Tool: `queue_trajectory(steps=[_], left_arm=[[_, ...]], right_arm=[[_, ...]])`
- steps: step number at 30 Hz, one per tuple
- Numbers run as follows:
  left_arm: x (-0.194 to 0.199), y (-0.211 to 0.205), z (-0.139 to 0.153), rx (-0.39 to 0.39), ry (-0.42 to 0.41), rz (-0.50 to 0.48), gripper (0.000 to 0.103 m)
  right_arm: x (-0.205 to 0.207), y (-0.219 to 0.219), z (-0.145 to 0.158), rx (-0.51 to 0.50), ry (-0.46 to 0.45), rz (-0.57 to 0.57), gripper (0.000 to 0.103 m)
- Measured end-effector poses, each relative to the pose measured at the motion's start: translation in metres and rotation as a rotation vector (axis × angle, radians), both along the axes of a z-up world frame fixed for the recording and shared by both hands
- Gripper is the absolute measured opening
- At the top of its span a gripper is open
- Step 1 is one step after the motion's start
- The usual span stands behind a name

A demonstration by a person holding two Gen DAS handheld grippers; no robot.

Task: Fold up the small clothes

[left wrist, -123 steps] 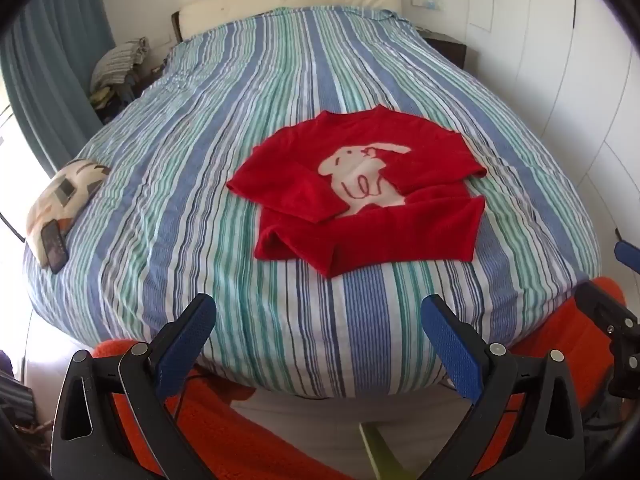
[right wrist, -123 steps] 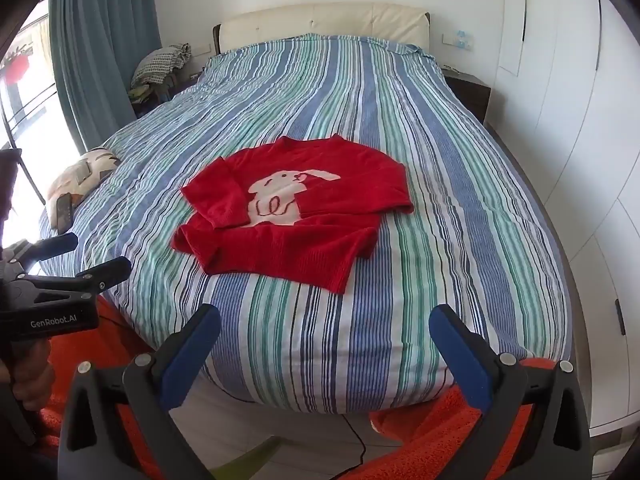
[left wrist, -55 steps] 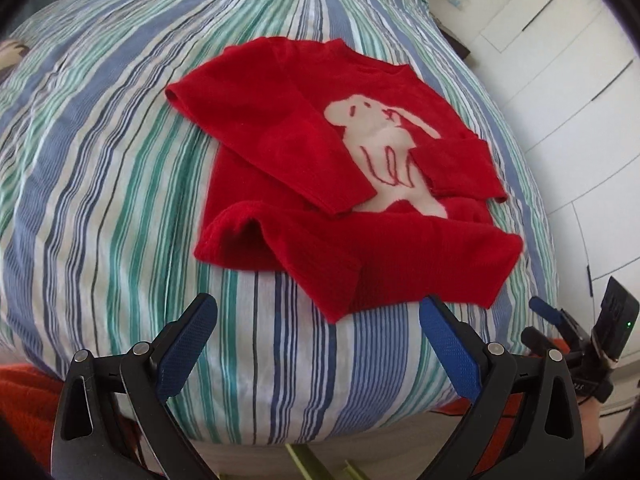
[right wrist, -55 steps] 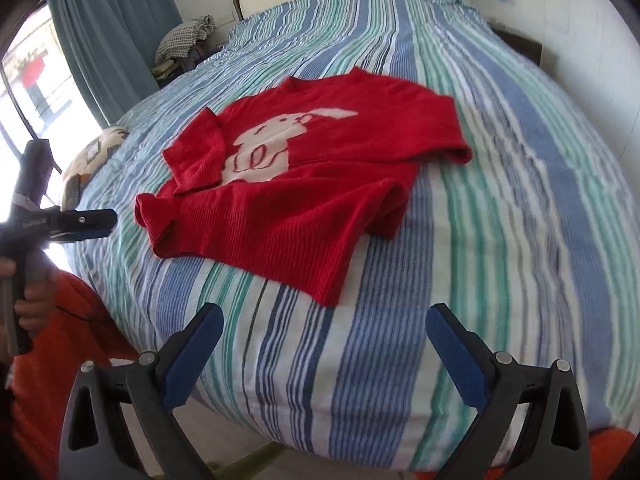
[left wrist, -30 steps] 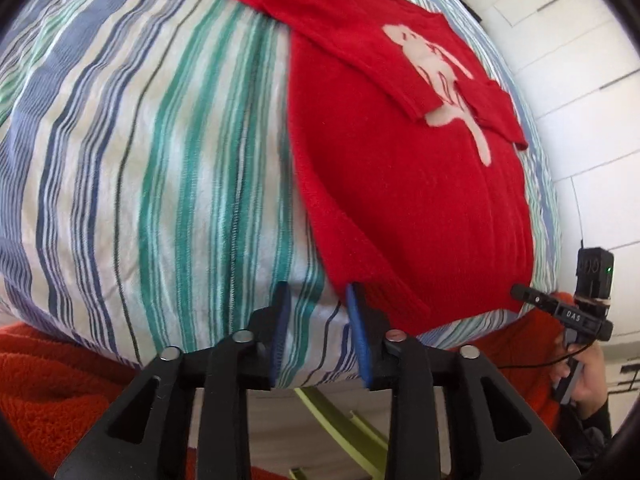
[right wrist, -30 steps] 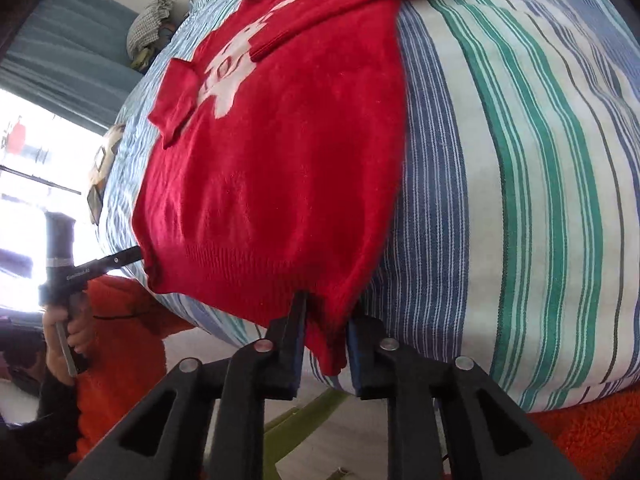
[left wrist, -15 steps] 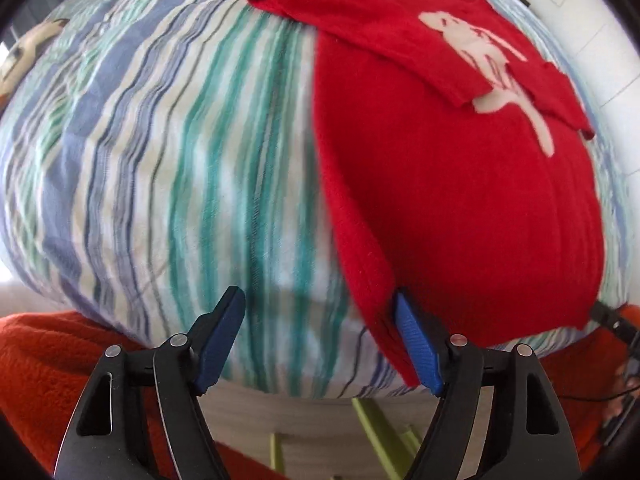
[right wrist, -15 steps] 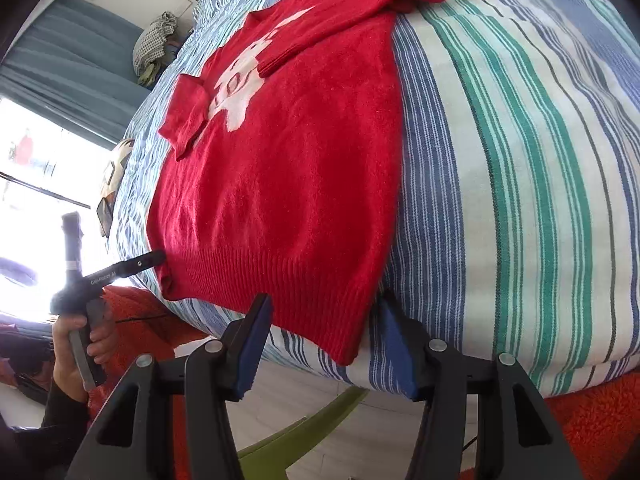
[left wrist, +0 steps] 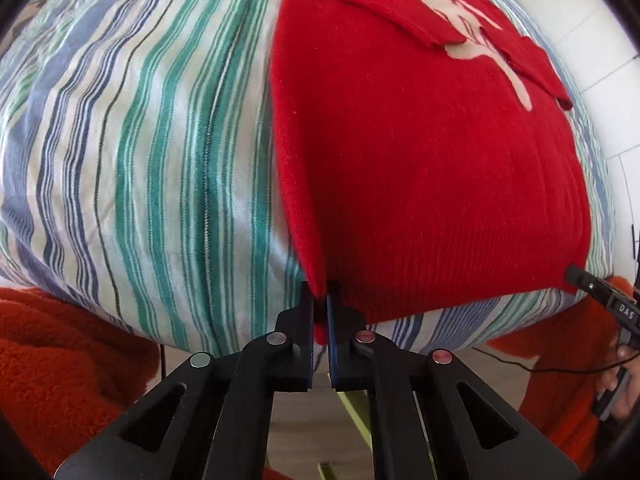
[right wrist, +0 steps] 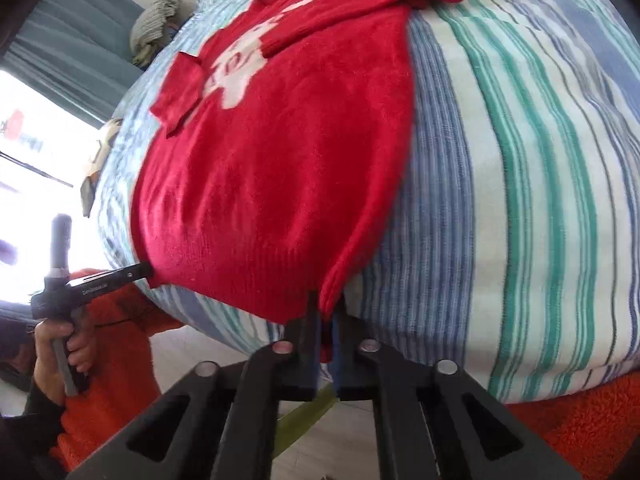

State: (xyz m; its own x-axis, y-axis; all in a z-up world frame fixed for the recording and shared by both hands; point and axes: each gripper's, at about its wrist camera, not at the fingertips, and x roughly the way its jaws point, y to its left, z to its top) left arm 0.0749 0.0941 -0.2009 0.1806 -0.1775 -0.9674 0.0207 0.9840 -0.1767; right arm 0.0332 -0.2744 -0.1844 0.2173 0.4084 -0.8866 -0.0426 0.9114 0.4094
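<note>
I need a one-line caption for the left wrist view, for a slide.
Left gripper shut on the hem corner of the red sweater, which lies on the striped bed, sleeves folded in.

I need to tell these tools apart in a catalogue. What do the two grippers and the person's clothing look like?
Both grippers, left gripper and right gripper, have black angular scissor-like arms with round silver rivets and blue pads inside the fingers. The left gripper's body bears white lettering, too small to read; a thin black cable trails by the right one. The sleeves are fuzzy orange-red fleece.
</note>
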Motion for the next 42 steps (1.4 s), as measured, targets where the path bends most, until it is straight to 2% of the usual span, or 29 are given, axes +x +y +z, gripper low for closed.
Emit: queue_trajectory(steps=[3, 8, 15, 42], left_arm=[[-0.007, 0.001, 0.003, 0.063, -0.021, -0.003, 0.003], [-0.01, -0.005, -0.004, 0.108, -0.013, -0.021, 0.003], [-0.008, -0.005, -0.009, 0.077, -0.001, 0.003, 0.004], [-0.006, -0.041, -0.027, 0.121, -0.002, -0.032, 0.006]], right_arm=[[-0.006, -0.002, -0.001, -0.063, 0.015, -0.02, 0.004], [-0.001, 0.001, -0.007, -0.117, 0.024, -0.024, 0.004], [-0.001, 0.01, -0.007, -0.178, 0.005, -0.001, 0.004], [-0.002, 0.045, -0.003, -0.323, -0.038, 0.068, 0.004]])
